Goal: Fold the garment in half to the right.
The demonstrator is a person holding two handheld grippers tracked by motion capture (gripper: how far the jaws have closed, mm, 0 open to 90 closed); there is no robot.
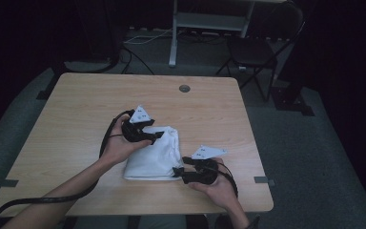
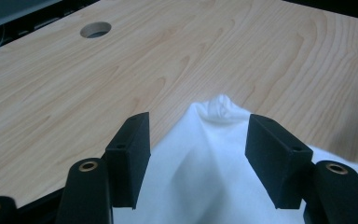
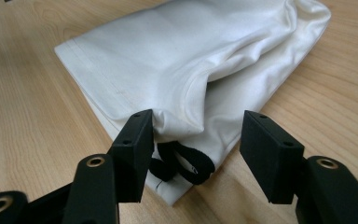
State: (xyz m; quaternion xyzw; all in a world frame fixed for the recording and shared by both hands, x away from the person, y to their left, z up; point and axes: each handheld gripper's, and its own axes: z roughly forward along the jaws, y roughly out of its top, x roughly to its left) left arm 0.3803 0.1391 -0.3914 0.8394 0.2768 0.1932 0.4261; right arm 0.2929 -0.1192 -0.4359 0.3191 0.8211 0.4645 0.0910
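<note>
A folded white cloth lies on the wooden table, nearer the front edge. My left gripper hovers at the cloth's far left corner. In the left gripper view its jaws stand open on either side of a peaked ridge of the cloth, and the pads do not press it. My right gripper sits at the cloth's near right corner. Its jaws are open around that corner of the cloth, where a black fabric loop pokes out.
A round cable hole sits in the table near its far edge, also seen as a hole in the left gripper view. A dark folding chair and a white metal frame stand beyond the table.
</note>
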